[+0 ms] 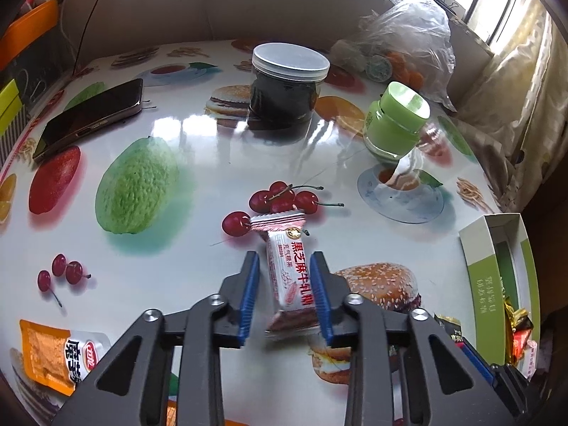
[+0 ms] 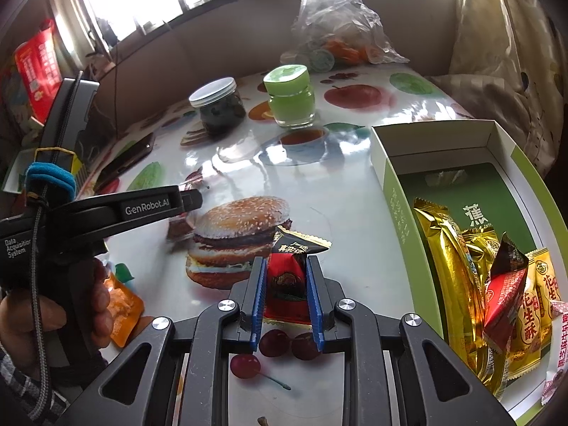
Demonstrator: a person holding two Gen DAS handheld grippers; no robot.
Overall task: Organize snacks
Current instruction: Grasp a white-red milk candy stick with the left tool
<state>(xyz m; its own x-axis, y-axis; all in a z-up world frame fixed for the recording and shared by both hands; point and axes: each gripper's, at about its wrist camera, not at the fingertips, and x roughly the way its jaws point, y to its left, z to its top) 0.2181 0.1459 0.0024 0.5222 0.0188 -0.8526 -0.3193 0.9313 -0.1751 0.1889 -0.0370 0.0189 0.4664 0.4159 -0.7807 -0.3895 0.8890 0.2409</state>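
Observation:
A pink-and-white candy (image 1: 289, 277) lies lengthwise between the blue pads of my left gripper (image 1: 285, 257). The right pad touches its edge, while a thin strip of table shows between it and the left pad. The wrapper's near end is blurred. My right gripper (image 2: 287, 261) is shut on a red candy (image 2: 285, 284), and a black-and-gold candy (image 2: 300, 245) lies just beyond its tips. The green-and-white box (image 2: 390, 191) to the right holds several wrapped snacks (image 2: 458, 273). The same box (image 1: 497, 248) shows at the right edge of the left wrist view.
A dark jar with a white lid (image 1: 289, 81), a green jar (image 1: 396, 120), a phone (image 1: 92, 120) and a plastic bag (image 1: 408, 35) stand further back on the fruit-printed table. An orange packet (image 1: 53, 355) lies near left. A hand (image 2: 53, 319) holds the left gripper's handle.

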